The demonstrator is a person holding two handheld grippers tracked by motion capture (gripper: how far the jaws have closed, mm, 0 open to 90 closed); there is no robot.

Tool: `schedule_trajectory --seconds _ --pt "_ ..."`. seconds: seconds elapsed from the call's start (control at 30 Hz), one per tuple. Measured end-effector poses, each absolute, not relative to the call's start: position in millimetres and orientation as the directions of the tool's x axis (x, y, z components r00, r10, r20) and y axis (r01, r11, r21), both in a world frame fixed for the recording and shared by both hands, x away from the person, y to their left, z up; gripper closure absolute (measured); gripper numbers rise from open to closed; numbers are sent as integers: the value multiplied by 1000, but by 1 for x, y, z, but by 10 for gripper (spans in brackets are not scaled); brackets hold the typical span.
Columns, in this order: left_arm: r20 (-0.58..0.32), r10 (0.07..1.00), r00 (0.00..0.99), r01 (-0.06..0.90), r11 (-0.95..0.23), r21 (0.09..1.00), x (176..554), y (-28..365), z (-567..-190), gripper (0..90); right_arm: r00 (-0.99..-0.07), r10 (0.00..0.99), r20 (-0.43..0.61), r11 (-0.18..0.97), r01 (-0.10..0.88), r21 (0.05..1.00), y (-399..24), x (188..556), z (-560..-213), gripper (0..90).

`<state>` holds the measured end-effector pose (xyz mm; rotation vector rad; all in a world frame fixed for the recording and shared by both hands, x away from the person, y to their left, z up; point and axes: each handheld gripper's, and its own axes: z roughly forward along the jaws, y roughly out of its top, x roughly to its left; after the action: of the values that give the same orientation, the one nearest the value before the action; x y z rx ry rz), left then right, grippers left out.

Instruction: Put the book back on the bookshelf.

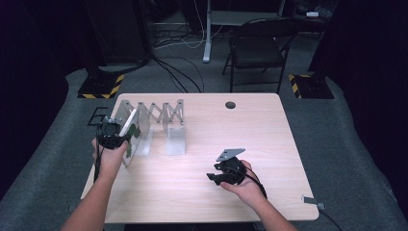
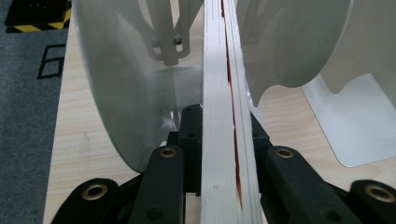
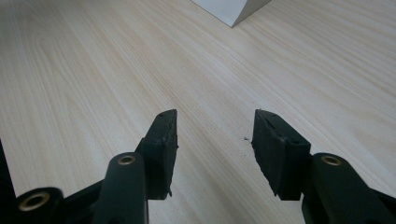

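A grey metal rack (image 1: 166, 111) with a scissor link and upright dividers stands at the table's back left. My left gripper (image 1: 111, 134) is at its near left end, shut on a thin book (image 1: 129, 124) held upright on edge. In the left gripper view the book's (image 2: 218, 116) pale page edge, with a red line down it, runs up between the jaws of the left gripper (image 2: 224, 122), and a curved divider (image 2: 126, 88) stands on either side. My right gripper (image 1: 216, 176) rests low over the table's front middle; its jaws (image 3: 215, 135) stand open over bare wood.
The wooden table (image 1: 250, 134) has a round cable hole (image 1: 230, 104) at the back. A folding chair (image 1: 257, 48) and yellow-black striped stand bases (image 1: 101, 87) are on the floor behind. A white rack foot (image 3: 231, 9) lies ahead of the right gripper.
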<state>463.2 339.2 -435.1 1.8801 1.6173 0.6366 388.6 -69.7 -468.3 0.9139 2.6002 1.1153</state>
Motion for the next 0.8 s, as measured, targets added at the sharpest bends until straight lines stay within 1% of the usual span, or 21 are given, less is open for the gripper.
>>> schedule_trajectory --seconds 0.33,0.53,0.6,0.67,0.8 --pt "-17 989 149 717 -97 690 463 340 -438 740 -799 595 87 536 476 697 -70 389 -469 504" --pt "-25 988 149 718 -91 690 462 340 -437 700 -803 590 85 543 472 695 -70 389 -469 504" --pt "-22 988 151 722 -95 686 460 338 -435 656 -802 592 85 540 473 696 -70 389 -470 504" --pt "-18 988 153 710 -98 697 459 337 -434 631 -800 594 87 539 476 694 -70 389 -470 504" --pt "-21 988 155 703 -95 705 456 337 -430 606 -798 596 88 539 478 693 -70 389 -470 504"
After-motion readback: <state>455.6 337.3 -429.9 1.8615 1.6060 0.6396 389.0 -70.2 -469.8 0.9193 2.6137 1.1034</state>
